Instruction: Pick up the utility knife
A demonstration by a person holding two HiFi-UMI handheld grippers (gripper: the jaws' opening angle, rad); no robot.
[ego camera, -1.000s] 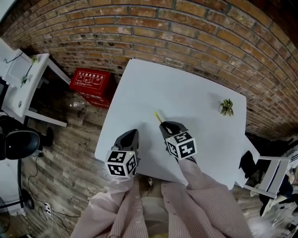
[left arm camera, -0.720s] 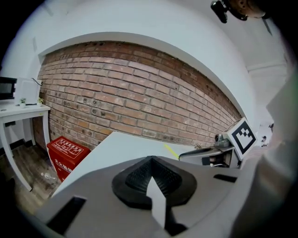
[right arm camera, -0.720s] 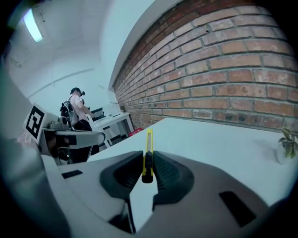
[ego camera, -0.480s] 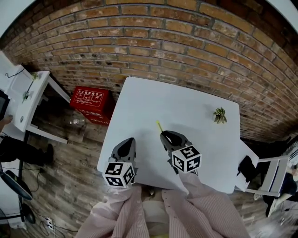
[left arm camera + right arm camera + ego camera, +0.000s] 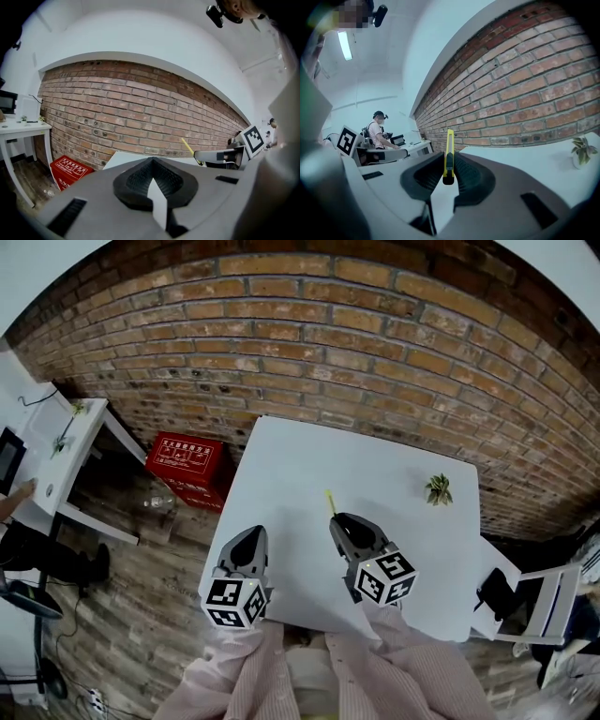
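Right claw (image 5: 449, 178) is pinching the yellow utility knife (image 5: 449, 152) by one end, and the rest sticks out past the tips toward the brick wall (image 5: 309, 343). The knife is held clear above the white surface (image 5: 394, 470), near side. Left claw (image 5: 152, 164) is pressed together and empty, beside the right. A small potted plant (image 5: 437, 488) stands at the far right corner.
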